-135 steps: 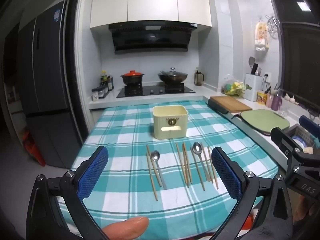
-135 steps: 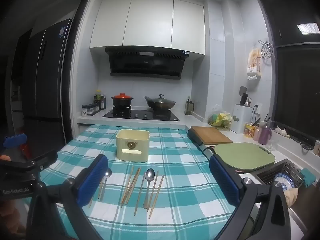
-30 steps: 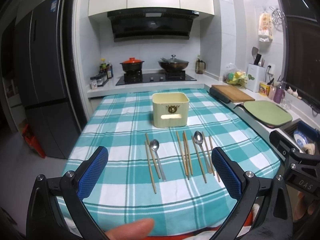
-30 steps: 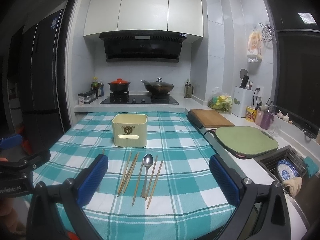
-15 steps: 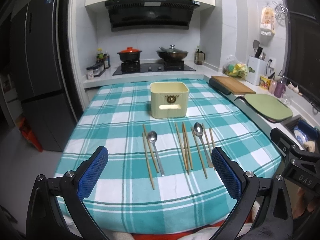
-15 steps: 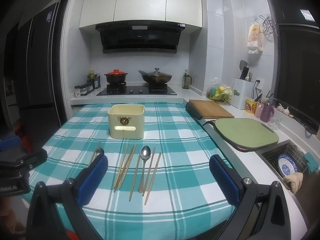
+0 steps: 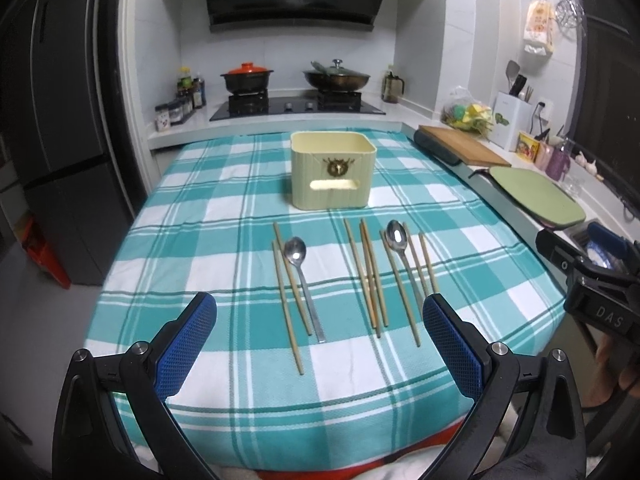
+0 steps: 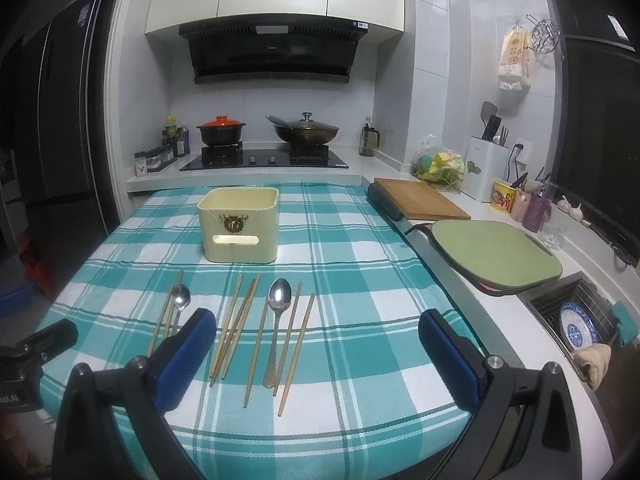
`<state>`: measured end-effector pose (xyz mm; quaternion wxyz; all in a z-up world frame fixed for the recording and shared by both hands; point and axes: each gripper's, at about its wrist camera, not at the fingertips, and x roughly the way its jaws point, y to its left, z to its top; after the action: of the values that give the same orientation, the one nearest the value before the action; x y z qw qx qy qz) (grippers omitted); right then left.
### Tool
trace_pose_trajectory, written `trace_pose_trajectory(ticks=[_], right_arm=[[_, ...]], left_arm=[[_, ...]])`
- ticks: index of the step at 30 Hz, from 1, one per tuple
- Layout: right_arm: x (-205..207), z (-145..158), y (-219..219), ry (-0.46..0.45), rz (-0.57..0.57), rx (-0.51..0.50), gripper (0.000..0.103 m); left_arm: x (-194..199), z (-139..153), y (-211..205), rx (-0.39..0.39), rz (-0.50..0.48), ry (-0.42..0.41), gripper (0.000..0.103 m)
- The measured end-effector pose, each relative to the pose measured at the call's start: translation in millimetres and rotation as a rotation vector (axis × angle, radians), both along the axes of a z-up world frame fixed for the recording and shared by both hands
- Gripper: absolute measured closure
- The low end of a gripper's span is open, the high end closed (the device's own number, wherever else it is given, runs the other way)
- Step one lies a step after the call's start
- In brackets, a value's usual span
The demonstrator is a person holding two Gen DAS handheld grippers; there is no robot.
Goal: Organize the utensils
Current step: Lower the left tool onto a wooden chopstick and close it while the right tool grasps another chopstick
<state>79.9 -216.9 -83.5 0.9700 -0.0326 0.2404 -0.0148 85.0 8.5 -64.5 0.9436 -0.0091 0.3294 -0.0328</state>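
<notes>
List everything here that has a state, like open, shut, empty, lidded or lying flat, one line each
left gripper: open, empty.
right gripper: open, empty.
cream holder: upright, nothing sticking out.
left spoon: flat, bowl up.
right spoon: flat, bowl up.
chopsticks: flat, loose.
orange-lidded pot: lidded.
wok: lidded.

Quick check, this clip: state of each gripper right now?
Left gripper: open, holding nothing, above the table edge.
Right gripper: open, holding nothing.
</notes>
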Motion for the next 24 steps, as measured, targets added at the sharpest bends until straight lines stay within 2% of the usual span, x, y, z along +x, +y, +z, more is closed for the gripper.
trace_pose_trajectory(ticks=[5, 10, 15, 24], right_arm=[[24, -14, -4, 0.027, 0.021, 0.005, 0.0], [46, -37, -14, 0.058, 0.044, 0.002, 0.0], [76, -70, -28, 0.156, 0.036, 0.011, 0.0], [113, -102, -33, 0.257, 0.048, 0.059, 0.0]], left_arm=[[29, -18, 29, -0.034, 0.072, 0.038, 0.0], [60, -58, 64, -0.053, 0.161, 0.138, 0.0], [95, -94, 73, -0.078, 0.148, 0.228, 0.0], [156, -138, 69, -0.014, 0.161, 0.306, 0.001]])
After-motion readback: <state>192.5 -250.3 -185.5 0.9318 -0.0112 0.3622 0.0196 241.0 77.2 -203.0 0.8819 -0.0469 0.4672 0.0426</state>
